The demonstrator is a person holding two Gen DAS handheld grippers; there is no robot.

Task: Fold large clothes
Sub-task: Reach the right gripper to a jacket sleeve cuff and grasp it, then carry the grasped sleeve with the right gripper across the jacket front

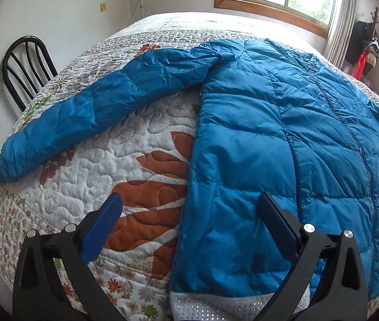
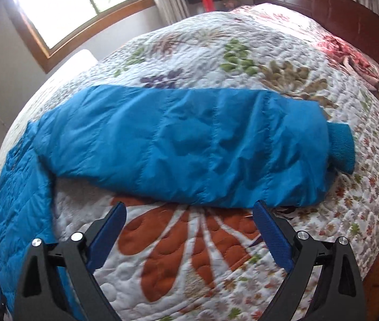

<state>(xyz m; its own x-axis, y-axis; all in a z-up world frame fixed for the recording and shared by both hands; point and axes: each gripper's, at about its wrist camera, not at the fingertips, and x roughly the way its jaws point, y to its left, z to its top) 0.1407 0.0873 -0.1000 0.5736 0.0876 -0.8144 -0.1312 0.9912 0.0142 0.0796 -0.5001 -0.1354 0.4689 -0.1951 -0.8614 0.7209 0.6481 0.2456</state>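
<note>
Blue jacket (image 1: pixel 283 133) spread beyond both parted grippers.

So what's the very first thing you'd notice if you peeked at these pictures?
The big bright blue puffy jacket, spread flat on the flowery quilt with its zipper up. One sleeve sticks straight out sideways across the bed, ending in a knit cuff. Both the left gripper and the right gripper hover wide open above it, holding nothing.
</note>
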